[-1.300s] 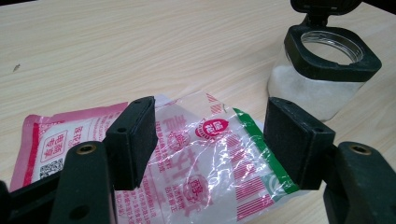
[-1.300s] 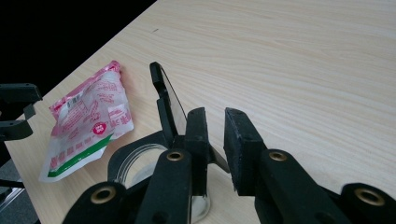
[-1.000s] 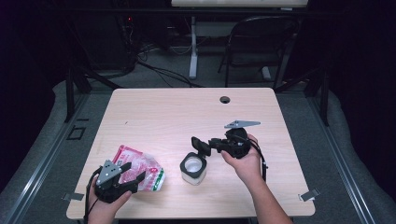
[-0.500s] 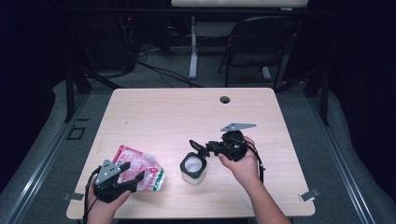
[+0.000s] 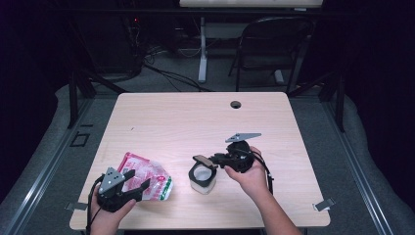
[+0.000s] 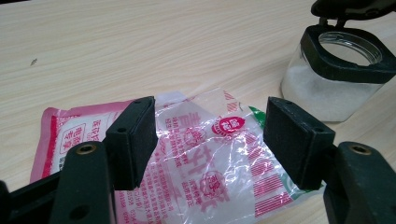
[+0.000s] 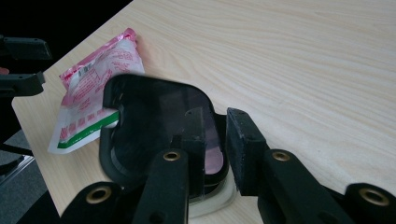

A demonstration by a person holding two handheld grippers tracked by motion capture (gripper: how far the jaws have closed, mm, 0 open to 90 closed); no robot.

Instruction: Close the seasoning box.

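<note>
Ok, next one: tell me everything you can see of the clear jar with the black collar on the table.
The clear glass-like jar with the black squarish collar stands upright on the pale wooden table, right of the pink and white plastic packet and apart from it. White powder fills its lower part. A dark flip lid is hinged up from the collar, leaving the mouth uncovered. The right gripper reaches it from the right, one jaw behind the raised lid, the other beside it.

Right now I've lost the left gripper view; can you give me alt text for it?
Two open black jaws of the left gripper frame a crinkled pink and clear plastic bag lying flat on the light wood table, not gripping it. At upper right stands a clear jar holding white powder, its black flip lid raised.
</note>
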